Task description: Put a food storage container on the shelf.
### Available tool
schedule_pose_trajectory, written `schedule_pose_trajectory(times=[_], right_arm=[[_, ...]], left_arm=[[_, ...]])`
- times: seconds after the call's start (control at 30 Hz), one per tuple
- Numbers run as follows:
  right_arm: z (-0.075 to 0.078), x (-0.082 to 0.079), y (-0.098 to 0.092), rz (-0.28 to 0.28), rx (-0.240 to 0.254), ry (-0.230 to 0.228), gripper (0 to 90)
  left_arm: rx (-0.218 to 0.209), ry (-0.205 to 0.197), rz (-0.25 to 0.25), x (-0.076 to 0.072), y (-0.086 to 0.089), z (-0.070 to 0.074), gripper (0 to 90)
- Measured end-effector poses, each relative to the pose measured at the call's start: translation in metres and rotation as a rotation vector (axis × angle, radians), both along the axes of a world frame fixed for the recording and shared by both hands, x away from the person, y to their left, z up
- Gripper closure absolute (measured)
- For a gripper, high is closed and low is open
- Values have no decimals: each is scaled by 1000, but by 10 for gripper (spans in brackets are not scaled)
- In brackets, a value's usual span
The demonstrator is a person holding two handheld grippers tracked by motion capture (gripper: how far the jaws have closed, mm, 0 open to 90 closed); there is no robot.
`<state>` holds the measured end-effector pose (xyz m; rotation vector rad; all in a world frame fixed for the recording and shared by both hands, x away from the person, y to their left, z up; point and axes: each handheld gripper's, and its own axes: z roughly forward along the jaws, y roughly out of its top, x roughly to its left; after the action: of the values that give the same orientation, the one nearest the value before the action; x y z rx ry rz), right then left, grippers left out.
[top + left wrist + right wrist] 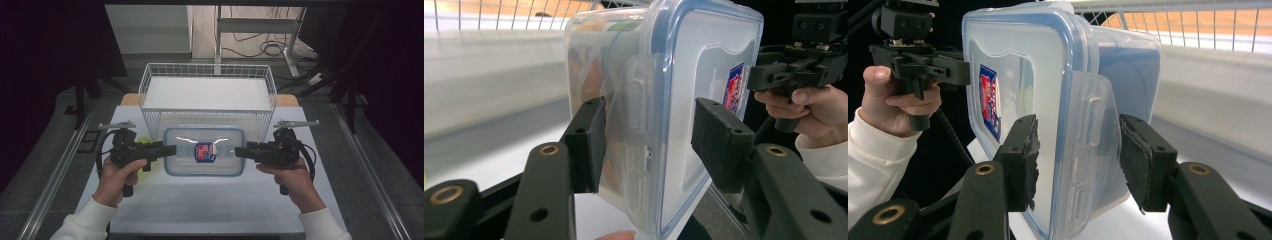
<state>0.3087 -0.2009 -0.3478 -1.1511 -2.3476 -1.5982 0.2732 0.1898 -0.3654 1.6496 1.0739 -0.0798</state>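
Note:
A clear plastic food box (220, 161) with a blue-rimmed lid and a red-and-blue label hangs above the white table, in front of the wire basket. My left gripper (171, 150) grips its left end and my right gripper (239, 151) its right end. In the left gripper view the box (704, 60) stands on edge, and the gripper (646, 137) has one pad on the body and the other on the lid, straddling a side clip. In the right gripper view the gripper (1078, 155) clamps the box (1018, 60) the same way. Orange contents show dimly through the wall.
A white wire basket (207, 65) stands just behind the box, its front wall close to the box's far edge. A small yellow-green object (144, 144) lies on the table (210, 205) behind the left gripper. Metal rails run along both table sides.

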Motion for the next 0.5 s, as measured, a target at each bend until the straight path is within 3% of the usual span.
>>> schedule_pose_trajectory(times=[0.5], right_arm=[[19,15,1,10,14,-29,516]], left_arm=[[7,-36,15,12,2,24,492]])
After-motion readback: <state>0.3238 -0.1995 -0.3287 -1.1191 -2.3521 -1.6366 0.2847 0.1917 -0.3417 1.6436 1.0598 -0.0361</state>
